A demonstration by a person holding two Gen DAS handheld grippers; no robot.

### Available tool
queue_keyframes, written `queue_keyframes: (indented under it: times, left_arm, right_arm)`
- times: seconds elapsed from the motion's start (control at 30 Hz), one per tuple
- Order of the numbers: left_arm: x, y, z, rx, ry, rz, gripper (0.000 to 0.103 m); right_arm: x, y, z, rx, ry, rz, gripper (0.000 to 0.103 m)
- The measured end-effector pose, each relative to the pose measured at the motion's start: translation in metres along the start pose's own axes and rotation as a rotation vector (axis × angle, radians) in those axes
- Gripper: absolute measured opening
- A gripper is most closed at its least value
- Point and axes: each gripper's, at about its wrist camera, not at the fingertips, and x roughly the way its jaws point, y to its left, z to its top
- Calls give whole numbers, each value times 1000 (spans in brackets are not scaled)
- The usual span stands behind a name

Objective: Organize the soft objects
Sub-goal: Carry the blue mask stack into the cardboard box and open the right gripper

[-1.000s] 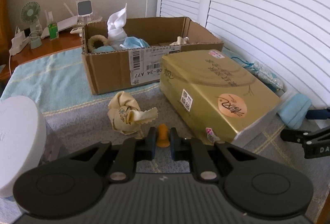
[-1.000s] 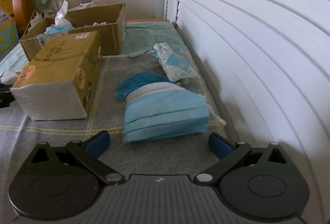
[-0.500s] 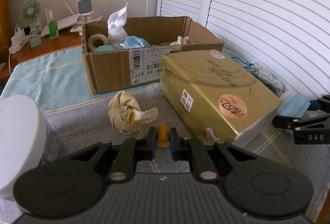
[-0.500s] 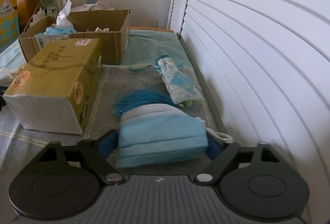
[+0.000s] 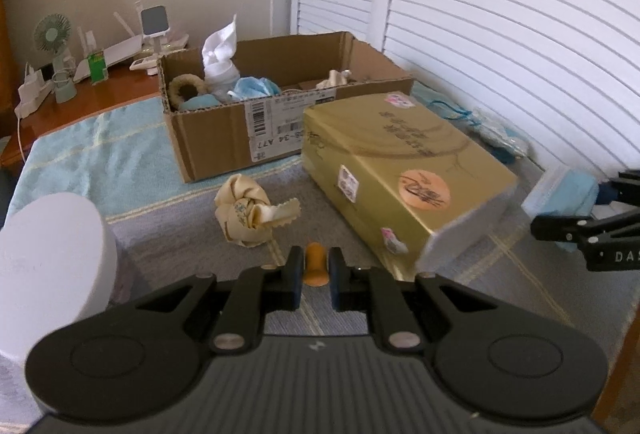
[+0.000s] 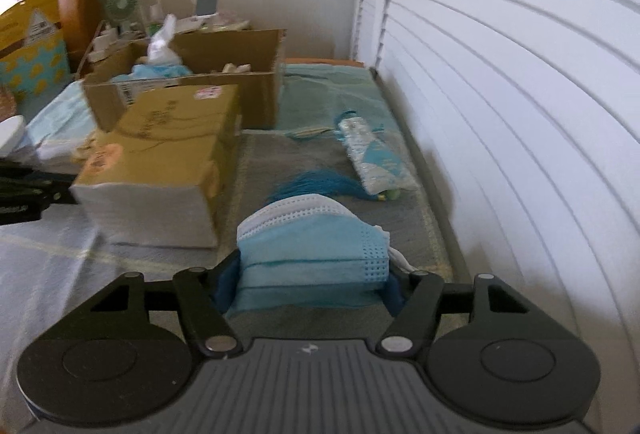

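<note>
White louvred shutters (image 6: 500,114) border the bed; the right gripper (image 6: 308,282) fingers clamp a blue face mask (image 6: 312,246), while the left gripper (image 5: 314,272) pinches a small orange piece (image 5: 316,268) before the cardboard box (image 5: 224,138).

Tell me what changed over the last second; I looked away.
The right claw, open a second ago, moved forward around the masks and shut on the stack, which now bulges upward. The left claw stayed nearly shut by the orange piece. Gold pack, cloth and box stayed put.
</note>
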Motion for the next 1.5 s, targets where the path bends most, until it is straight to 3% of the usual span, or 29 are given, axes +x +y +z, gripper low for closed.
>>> queue_keyframes:
  times: [0.27, 0.57, 0.83, 1.13, 1.37, 1.4, 1.47, 1.5]
  left_arm:
    - [-32, -6, -9, 11, -11, -56, 11]
    - [-61, -9, -12, 21, -59, -89, 11]
    - [-72, -3, -17, 29, -75, -77, 11]
    - [-71, 5, -16, 12, -80, -62, 11]
    - [-65, 9, -14, 4, -73, -58, 11]
    - [-64, 9, -13, 3, -72, -57, 11]
    - [-63, 10, -12, 4, -68, -53, 11]
    - [-62, 10, -11, 3, -66, -53, 11]
  right_arm:
    - [-33, 20, 8, -59, -39, 109, 72]
    - [-45, 58, 56, -145, -109, 224, 72]
    - [-7, 75, 116, -186, -104, 236, 72]
    - [66, 77, 183, -161, -42, 228, 72]
    - [121, 74, 206, -118, 26, 192, 73]
    - [126, 73, 209, -114, 20, 184, 75]
    - [132, 70, 213, -106, 13, 185, 93]
    - [133, 68, 213, -98, 11, 186, 95]
